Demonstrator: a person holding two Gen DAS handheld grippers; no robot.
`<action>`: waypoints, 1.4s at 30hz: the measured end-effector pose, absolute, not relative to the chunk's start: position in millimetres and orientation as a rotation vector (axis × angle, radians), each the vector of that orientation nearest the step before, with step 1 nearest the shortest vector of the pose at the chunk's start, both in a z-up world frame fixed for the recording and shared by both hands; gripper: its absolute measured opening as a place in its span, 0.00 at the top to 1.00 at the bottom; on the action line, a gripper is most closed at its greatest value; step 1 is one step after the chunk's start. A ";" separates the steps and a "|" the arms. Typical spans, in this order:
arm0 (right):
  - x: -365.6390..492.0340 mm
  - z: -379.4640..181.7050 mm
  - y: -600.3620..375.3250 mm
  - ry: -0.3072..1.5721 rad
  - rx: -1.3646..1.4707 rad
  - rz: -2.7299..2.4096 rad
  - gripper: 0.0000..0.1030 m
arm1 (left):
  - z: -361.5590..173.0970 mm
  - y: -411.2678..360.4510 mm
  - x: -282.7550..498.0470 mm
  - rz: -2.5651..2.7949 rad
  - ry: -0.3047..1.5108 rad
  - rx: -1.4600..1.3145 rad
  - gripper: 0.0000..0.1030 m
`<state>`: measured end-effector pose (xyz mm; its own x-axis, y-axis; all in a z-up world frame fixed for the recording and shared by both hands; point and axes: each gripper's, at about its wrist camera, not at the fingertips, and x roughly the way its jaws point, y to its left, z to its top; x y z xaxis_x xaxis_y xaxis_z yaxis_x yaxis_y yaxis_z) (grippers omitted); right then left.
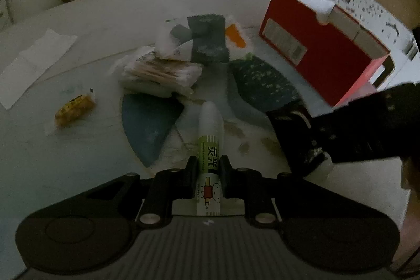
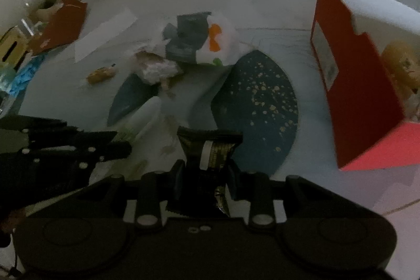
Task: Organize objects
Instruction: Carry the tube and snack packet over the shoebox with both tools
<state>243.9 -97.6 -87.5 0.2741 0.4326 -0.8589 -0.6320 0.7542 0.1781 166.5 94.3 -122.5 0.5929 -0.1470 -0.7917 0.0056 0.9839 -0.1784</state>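
Left claw (image 1: 208, 169) clamped on green-and-white marker (image 1: 209, 159), lower centre; right claw (image 2: 206, 175) pinched on black packet (image 2: 210, 148); above tabletop (image 1: 78, 148).

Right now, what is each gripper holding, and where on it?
Left gripper: highlighter pen, gripped mid-barrel. Right gripper: black snack packet, gripped across its middle.

Dim, murky fisheye views, edges bowed and softly blurred throughout.
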 end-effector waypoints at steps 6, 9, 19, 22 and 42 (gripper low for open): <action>235.2 -68.4 -121.3 1.032 -0.201 0.718 0.69 | -104.4 80.7 156.8 -0.080 0.905 -0.201 0.84; 233.3 -58.4 -130.5 0.994 -0.226 0.701 0.69 | -96.3 72.6 154.6 -0.082 0.890 -0.217 0.84; 245.8 -19.1 -173.1 0.902 -0.144 0.692 0.69 | -58.6 37.8 158.1 -0.108 0.829 -0.230 0.84; 254.2 -9.7 -186.0 0.880 -0.111 0.686 0.69 | -48.4 23.1 164.0 -0.119 0.807 -0.223 0.84; 329.4 4.4 -296.6 0.847 -0.002 0.615 0.69 | -14.4 -89.6 240.4 -0.184 0.769 -0.126 0.84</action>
